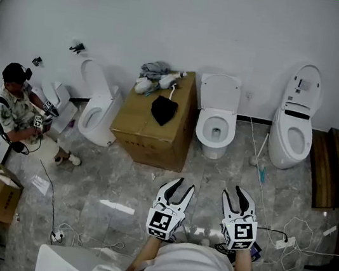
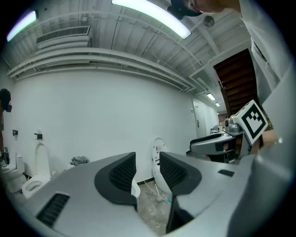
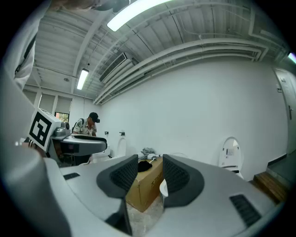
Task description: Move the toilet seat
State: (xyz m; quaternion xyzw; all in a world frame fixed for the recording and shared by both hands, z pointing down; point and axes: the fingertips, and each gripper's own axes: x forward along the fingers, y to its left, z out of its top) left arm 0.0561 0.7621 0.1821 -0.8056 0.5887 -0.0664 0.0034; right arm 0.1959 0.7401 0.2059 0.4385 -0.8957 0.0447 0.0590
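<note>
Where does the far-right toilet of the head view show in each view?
Head view: the toilet, upper right.
Left gripper view: the toilet, centre, slightly low.
Right gripper view: the toilet, right of centre, slightly low.
Shared landmark: the grey cloth pile.

White toilet seat (image 1: 204, 126) lies flat on its open bowl (image 1: 212, 150), lid (image 1: 220, 93) upright, just right of the cardboard box (image 1: 150, 133).
</note>
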